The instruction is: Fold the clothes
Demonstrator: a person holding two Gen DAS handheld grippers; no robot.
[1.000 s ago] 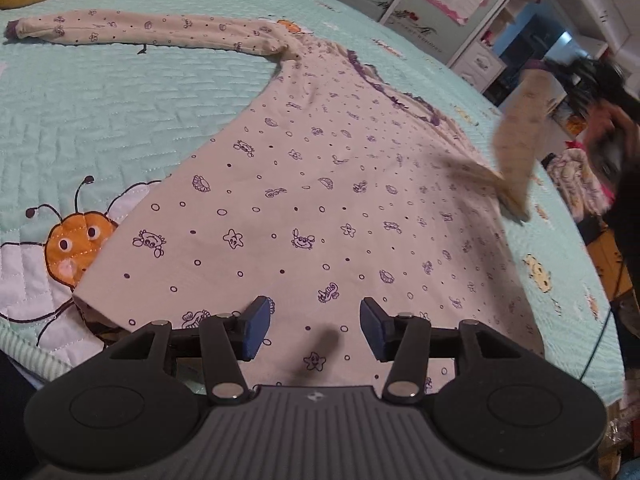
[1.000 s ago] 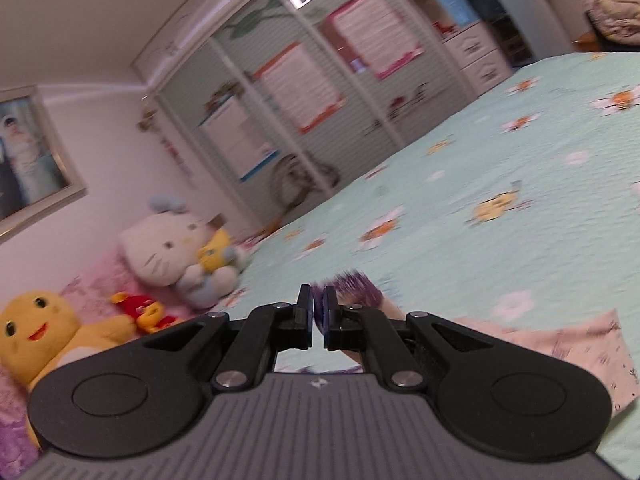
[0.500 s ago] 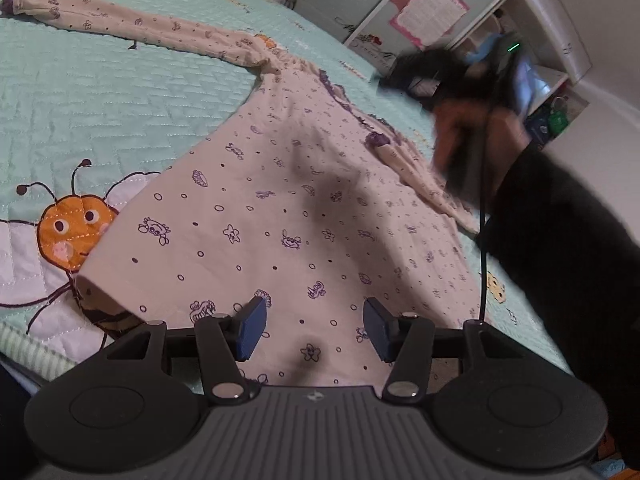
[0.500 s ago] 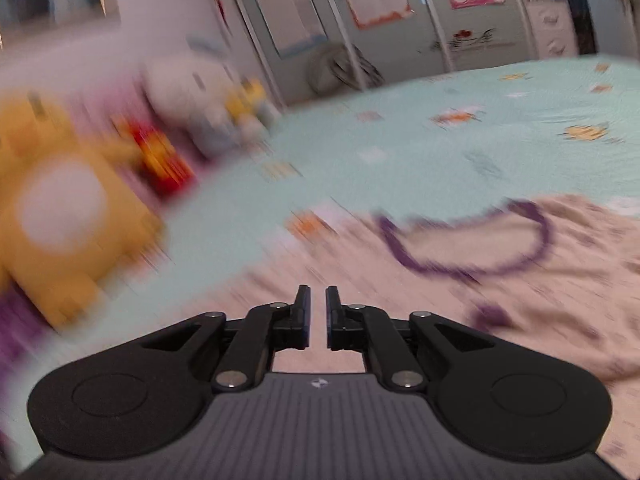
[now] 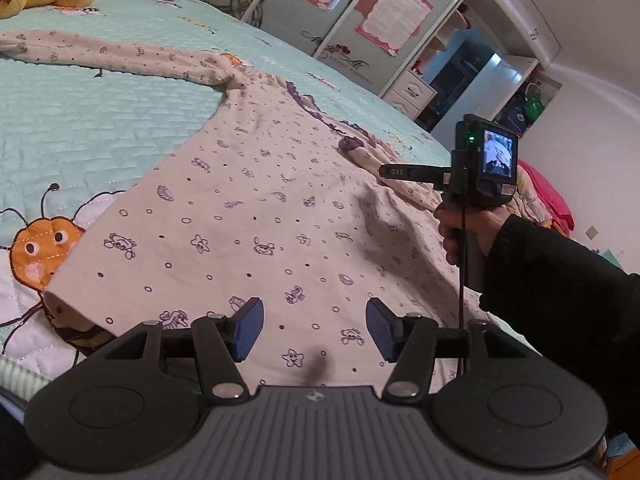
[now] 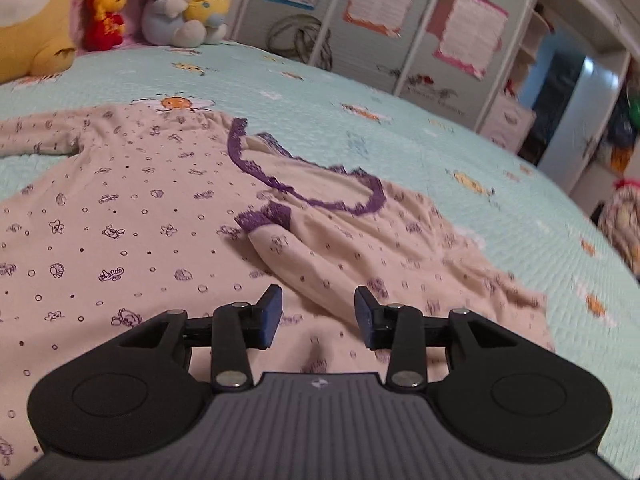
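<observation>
A: Two grippers in view. Left gripper (image 5: 315, 330): blue pads set apart, nothing between them, hovering over the hem end of the pyjama top (image 5: 256, 216). Log that as gaping, empty.

B: Noted. Right gripper (image 6: 317, 317)?

A: Jaws opening at this moment. The folded-in sleeve (image 6: 304, 264) lies on the cloth just ahead of the gap; the pads are not pressing on it. From the left wrist view a hand (image 5: 468, 232) in a black sleeve (image 5: 560, 300) holds that tool by its grip over the garment's right side.

B: Where is the garment?

A: Spread flat on the mint quilted bedspread (image 5: 80, 128), beige with small purple prints. Purple lace neckline (image 6: 304, 192) faces the wardrobe doors (image 6: 400, 40). One sleeve stretched straight out to the left (image 5: 100, 54); the other doubled inward across the chest, purple cuff (image 6: 266, 216) near the collar.

B: Any writing readable?

A: Gripper side bar (image 5: 404, 171) carries pale digits, possibly "045", not certain. Posters (image 6: 468, 34) on the doors have text, too small to read. Script decal below them, illegible. Small screen (image 5: 497, 151) on the tool is lit, with a green lamp beside it.

B: Surroundings?

A: Bee appliqué (image 5: 40, 248) on the quilt by the hem; plush toys (image 6: 180, 4) at the far edge.
</observation>
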